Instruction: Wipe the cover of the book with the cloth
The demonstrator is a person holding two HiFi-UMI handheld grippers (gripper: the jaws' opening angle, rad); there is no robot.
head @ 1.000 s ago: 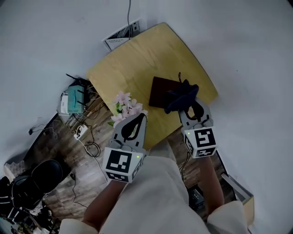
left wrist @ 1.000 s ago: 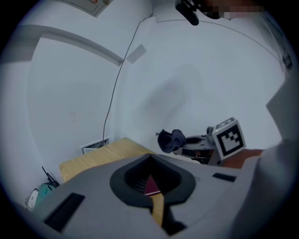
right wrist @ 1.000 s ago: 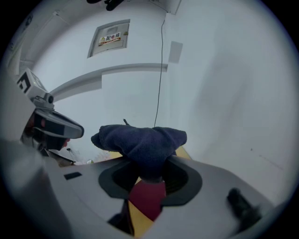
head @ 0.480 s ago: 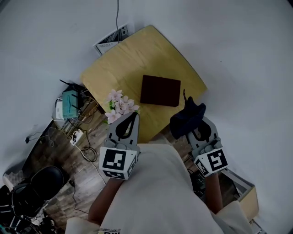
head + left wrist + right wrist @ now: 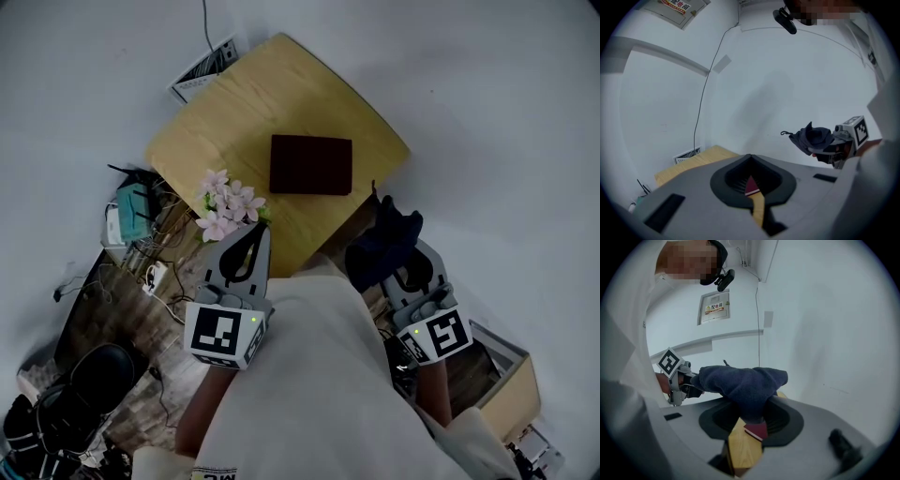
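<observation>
The right tongs (image 5: 392, 255) were clamped on the dark cloth (image 5: 384, 234), held off the near edge of the counter (image 5: 253, 98) and apart from the book (image 5: 311, 164) lying there, the left tongs (image 5: 255, 232) were clenched empty, and wiping looked not under way.

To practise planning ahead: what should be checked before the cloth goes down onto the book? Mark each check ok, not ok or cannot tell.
1. Cloth held in right claw: ok.
2. Book flat on table, cover bare: ok.
3. Cloth above book: not ok, it is off the table's near edge.
4. Left claw shut, empty, clear of book: ok.
5. Flowers apart from book: ok.
6. Cover's dirt: cannot tell.
</observation>
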